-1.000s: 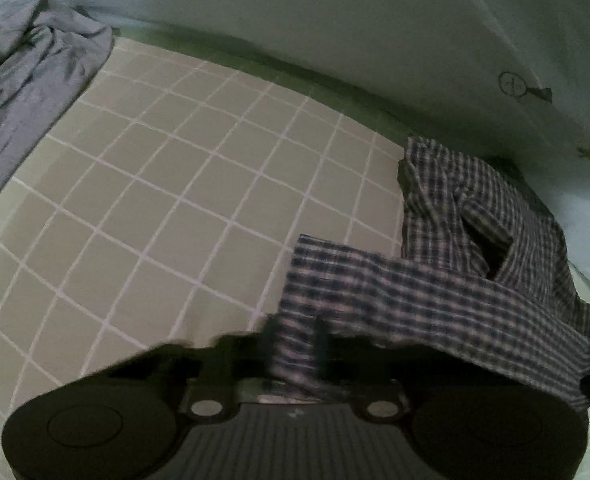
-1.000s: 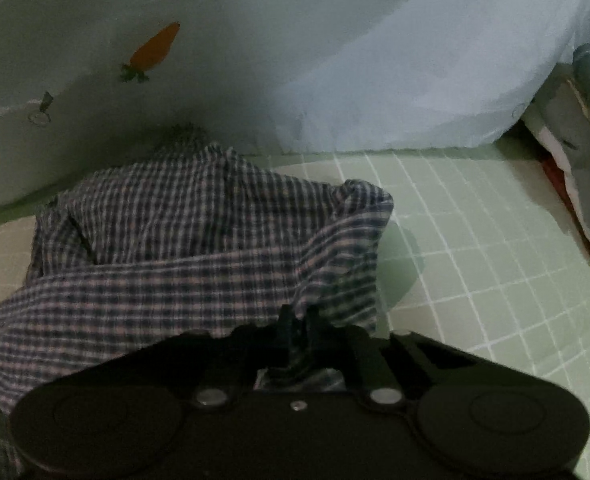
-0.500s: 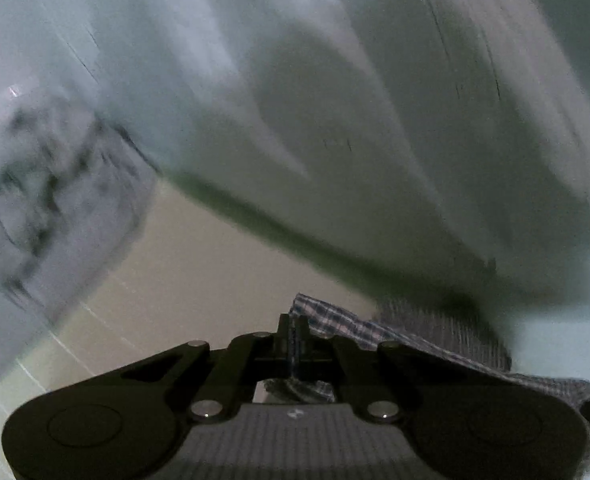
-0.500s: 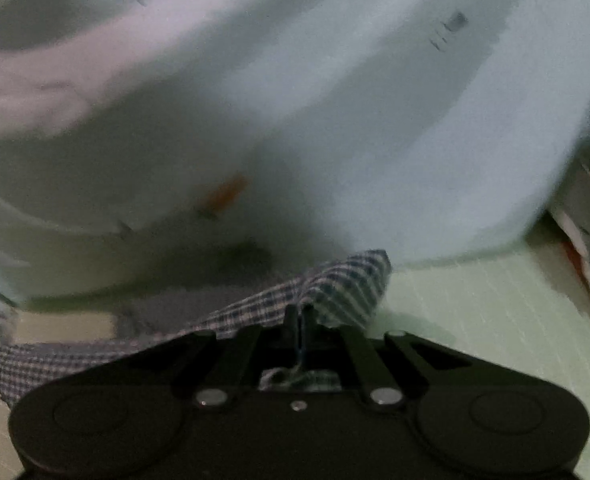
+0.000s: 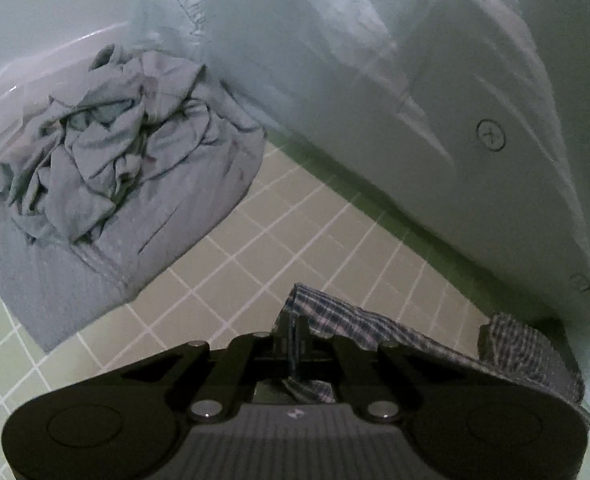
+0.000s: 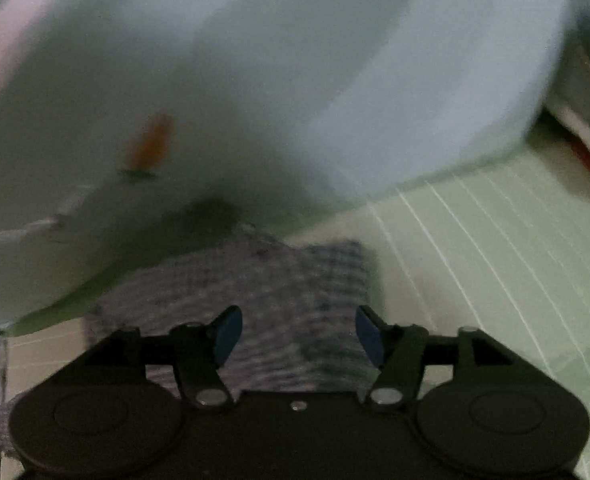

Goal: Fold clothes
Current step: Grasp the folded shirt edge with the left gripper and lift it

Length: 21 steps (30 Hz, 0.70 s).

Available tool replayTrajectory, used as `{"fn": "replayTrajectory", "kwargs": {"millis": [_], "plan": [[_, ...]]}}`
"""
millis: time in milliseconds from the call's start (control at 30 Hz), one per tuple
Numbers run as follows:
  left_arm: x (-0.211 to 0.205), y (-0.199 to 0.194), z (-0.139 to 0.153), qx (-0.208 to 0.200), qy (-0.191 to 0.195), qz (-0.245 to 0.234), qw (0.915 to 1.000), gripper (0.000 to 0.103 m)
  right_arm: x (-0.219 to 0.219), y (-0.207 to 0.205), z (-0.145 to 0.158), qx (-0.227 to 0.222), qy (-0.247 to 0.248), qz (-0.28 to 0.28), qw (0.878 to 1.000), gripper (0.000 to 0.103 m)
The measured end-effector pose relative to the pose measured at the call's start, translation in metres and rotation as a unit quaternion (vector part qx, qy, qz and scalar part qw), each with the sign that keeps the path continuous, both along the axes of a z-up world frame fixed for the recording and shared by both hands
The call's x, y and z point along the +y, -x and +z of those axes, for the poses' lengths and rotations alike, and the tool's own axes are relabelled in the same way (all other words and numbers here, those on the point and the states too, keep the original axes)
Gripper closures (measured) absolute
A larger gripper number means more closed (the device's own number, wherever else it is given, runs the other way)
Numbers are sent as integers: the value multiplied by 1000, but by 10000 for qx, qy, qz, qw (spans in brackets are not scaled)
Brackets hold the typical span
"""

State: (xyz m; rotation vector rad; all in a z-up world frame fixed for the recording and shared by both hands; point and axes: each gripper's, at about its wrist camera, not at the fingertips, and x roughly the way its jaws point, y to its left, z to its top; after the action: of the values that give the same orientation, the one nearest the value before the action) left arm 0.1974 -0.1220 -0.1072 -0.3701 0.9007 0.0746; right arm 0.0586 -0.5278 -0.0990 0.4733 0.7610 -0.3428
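Pinching an edge of the checked shirt [image 5: 359, 322], the left gripper [image 5: 295, 336] has its two fingers pressed together on the cloth, a corner of it standing up just past the tips at 12 o'clock from them. From there the shirt trails off toward 3 o'clock across the green gridded sheet [image 5: 255, 264], ending in a bunched fold at the right edge of the left wrist view.

Only this view shows the crumpled grey garment [image 5: 127, 168], heaped at 10 o'clock on the sheet, well apart from the shirt. Behind both, from 12 to 3 o'clock, rises a pale bedcover [image 5: 415, 100] with a small circled mark printed on it.

The right wrist view is blurred, yet it shows what the other does not: the right gripper [image 6: 298, 338] with its blue-padded fingers [image 6: 227, 334] spread wide and holding nothing. The checked shirt [image 6: 279, 280] lies on the sheet [image 6: 475, 248] just beyond and between the fingers, toward 12 o'clock; whether the pads touch it cannot be told. An orange carrot print [image 6: 153, 142] sits on the pale bedcover [image 6: 335, 80] at 11 o'clock, and some folded fabric with a red edge [image 6: 587, 132] shows at 2 o'clock.
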Motion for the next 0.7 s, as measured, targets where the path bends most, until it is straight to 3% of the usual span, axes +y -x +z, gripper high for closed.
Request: {"fn": "replayTrajectory", "kwargs": {"millis": [267,367,633,700], "plan": [[11,-9,-10,21,-194,51,9998,103,-32,-23,-44,589,-276,-215,9977,53],[15,-13,-8,-37,-266,88,9996,102,-32,-38,-47,501,-359,-105,9980,100],[10,-17,-13,64,-202,111,9997,102,-35,-57,-52,639,-29,42,9979,100],[6,-14,-6,-36,-158,11,9999,102,-36,-52,-48,668,78,27,9977,90]]}}
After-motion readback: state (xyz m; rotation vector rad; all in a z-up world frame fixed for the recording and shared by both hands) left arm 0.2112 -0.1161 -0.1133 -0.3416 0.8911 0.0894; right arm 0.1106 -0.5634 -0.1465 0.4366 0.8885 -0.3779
